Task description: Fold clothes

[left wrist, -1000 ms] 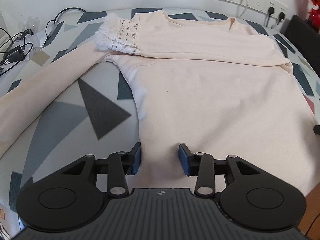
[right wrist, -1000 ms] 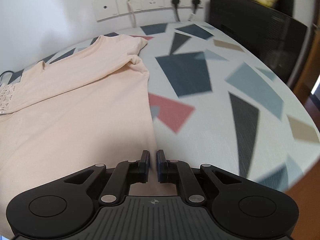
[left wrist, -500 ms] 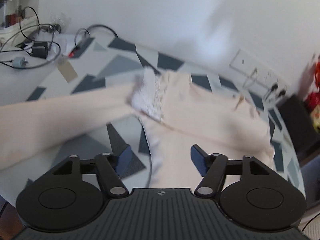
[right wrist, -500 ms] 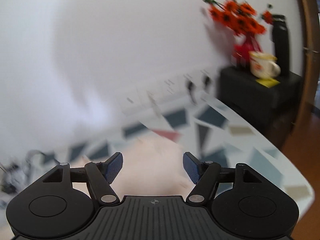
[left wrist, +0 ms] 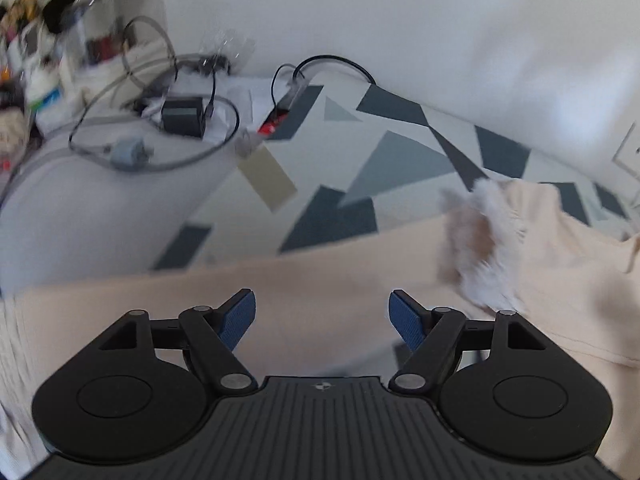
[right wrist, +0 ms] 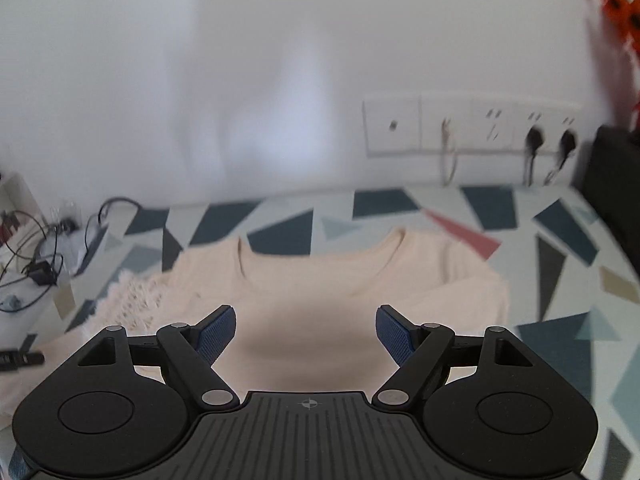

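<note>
The left gripper (left wrist: 322,314) tilts downward, jaws wide and empty. The right gripper (right wrist: 306,330) is opening, nothing between its jaws.

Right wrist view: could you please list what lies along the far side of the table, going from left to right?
Tangle of black cables → fluffy lace cuff → sweater neckline → wall sockets → two black plugs.

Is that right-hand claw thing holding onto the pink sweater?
No, the right gripper has its blue pads spread wide, still opening, with nothing between them; the sweater lies flat on the table beyond.
</note>
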Demonstrator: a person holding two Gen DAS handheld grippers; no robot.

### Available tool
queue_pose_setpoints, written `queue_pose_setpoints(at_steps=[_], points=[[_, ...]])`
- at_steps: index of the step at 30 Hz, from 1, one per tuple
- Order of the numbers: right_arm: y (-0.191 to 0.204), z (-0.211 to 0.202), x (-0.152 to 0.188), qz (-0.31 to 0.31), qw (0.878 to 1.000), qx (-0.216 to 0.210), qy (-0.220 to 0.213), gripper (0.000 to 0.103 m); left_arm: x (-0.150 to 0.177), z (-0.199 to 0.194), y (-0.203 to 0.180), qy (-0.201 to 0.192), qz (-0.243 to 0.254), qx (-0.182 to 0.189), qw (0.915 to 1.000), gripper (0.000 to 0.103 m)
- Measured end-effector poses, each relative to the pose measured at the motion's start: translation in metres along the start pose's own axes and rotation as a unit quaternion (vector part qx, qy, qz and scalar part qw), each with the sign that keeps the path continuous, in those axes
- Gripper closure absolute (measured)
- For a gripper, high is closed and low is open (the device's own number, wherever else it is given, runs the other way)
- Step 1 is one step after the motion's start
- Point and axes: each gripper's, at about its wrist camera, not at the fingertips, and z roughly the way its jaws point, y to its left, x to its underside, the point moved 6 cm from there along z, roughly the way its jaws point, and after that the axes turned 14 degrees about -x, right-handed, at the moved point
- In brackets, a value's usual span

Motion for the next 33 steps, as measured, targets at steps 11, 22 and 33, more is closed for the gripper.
queue_pose_setpoints(at_steps=[11, 22, 33], points=[[0.029, 0.169, -0.045, -0.007, 0.995, -0.065, 0.080, 0.066, -0.028, 0.046, -0.065, -0.072, 0.202, 0.077, 0.9737, 0.028], [0.040, 0.255, -0.059, 0.028, 0.995, -0.007, 0.094, 0.062, -0.051, 0.084, -0.120, -0.110, 0.279, 0.218, 0.9289, 0.032], [0.044, 0.252, -0.048, 0.041, 0.995, -0.023, 0.092, 0.096, -0.052, 0.090, -0.142, -0.111, 0.306, 0.306, 0.8949, 0.089]])
